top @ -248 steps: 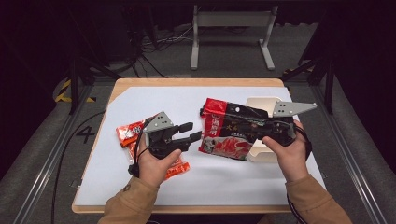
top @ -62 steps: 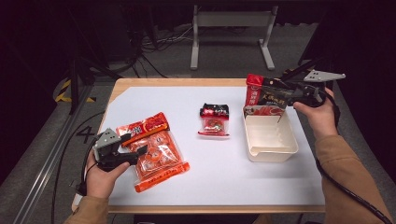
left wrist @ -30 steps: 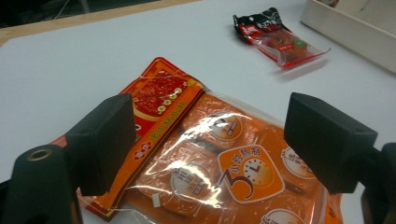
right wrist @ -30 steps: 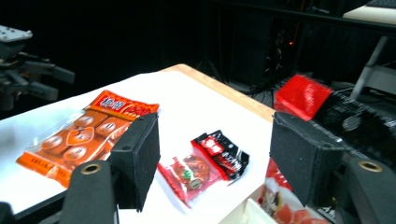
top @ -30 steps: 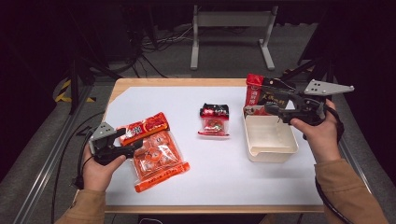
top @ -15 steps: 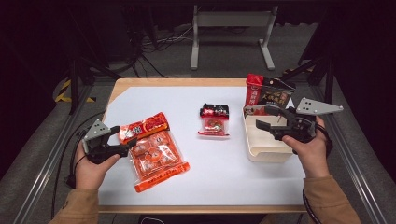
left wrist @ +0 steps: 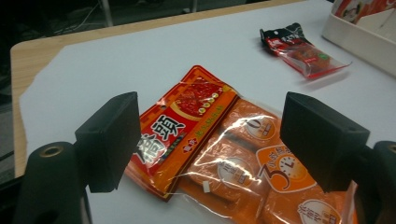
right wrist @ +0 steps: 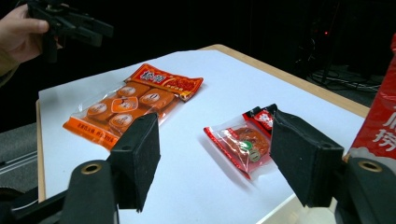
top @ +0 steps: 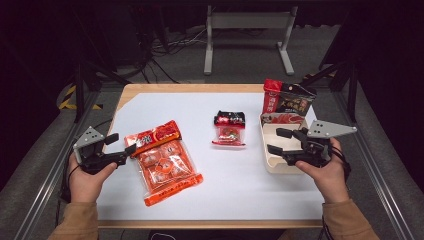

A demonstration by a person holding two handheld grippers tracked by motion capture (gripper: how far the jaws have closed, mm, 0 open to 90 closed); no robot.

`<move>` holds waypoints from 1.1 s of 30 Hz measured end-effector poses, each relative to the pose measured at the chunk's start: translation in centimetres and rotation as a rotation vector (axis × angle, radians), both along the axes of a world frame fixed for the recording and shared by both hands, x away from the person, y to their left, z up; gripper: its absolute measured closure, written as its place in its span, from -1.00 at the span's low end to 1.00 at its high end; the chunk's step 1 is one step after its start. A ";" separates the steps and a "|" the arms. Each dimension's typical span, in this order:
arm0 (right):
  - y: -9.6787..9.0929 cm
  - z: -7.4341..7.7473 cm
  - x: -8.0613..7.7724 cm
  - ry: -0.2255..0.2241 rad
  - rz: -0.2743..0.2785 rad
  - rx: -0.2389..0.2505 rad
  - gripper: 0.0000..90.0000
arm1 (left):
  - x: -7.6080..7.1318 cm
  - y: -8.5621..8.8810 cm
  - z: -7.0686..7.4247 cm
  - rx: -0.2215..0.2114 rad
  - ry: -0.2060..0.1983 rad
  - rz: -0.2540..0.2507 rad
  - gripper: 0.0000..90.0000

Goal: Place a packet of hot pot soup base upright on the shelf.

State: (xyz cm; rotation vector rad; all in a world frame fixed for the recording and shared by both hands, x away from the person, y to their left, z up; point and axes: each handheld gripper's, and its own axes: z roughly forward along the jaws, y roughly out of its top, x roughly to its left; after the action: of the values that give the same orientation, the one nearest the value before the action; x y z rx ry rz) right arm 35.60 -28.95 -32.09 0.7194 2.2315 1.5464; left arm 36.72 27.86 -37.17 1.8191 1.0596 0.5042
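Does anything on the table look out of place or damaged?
Only one oddity: the red and black packet stands tilted in the white tray, leaning over its far rim. Nothing looks spilled or torn.

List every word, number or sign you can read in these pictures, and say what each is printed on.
"頭": large white character on the red header of the orange snack bag.
"3": on a round clock label of an inner packet, same bag.
Small red-and-black packet: print too small.
Red pouch in the white tray: characters blurred.
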 end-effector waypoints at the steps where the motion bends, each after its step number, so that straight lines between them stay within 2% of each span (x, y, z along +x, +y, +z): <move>1: 0.1 -0.1 -0.1 0.001 0.003 -0.003 -0.24 | 0.1 0.1 0.0 0.003 -0.006 0.007 -0.52; 5: 0.6 -0.6 -0.3 0.003 0.019 -0.008 -0.25 | 0.4 0.6 -0.3 0.009 0.007 0.044 -0.52; 10: 1.3 -1.3 -0.6 0.010 0.037 -0.015 -0.25 | 1.1 1.2 -0.6 0.005 0.017 0.065 -0.52; 18: 2.2 -2.5 -0.4 0.035 0.059 -0.034 -0.25 | 2.8 1.7 -1.1 -0.048 0.031 0.082 -0.57; 20: 2.3 -2.7 -0.3 0.040 0.061 -0.035 -0.25 | 3.5 2.0 -1.3 -0.070 0.026 0.069 -0.57; 21: 2.3 -2.7 -0.3 0.040 0.061 -0.035 -0.25 | 3.5 2.0 -1.3 -0.070 0.026 0.069 -0.57; 22: 2.4 -2.8 -0.3 0.047 0.063 -0.037 -0.25 | 4.3 2.1 -1.7 -0.068 0.034 0.060 -0.57; 24: 2.5 -3.0 -0.2 0.055 0.062 -0.041 -0.25 | 5.0 2.2 -2.1 -0.052 0.053 0.060 -0.57; 28: 2.8 -3.2 -0.2 0.056 0.065 -0.052 -0.25 | 6.0 2.3 -3.0 -0.033 0.079 0.058 -0.57; 30: 2.9 -3.3 -0.2 0.056 0.068 -0.055 -0.25 | 6.4 2.4 -3.6 -0.037 0.085 0.057 -0.57; 33: 3.0 -3.3 -0.3 0.057 0.071 -0.056 -0.25 | 7.0 2.5 -4.6 -0.027 0.113 0.075 -0.59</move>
State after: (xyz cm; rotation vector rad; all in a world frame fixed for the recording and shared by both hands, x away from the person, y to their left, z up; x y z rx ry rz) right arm 35.35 -25.91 -35.41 0.6826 2.3559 1.5078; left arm 43.77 30.33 -41.74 1.8065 1.2096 0.4335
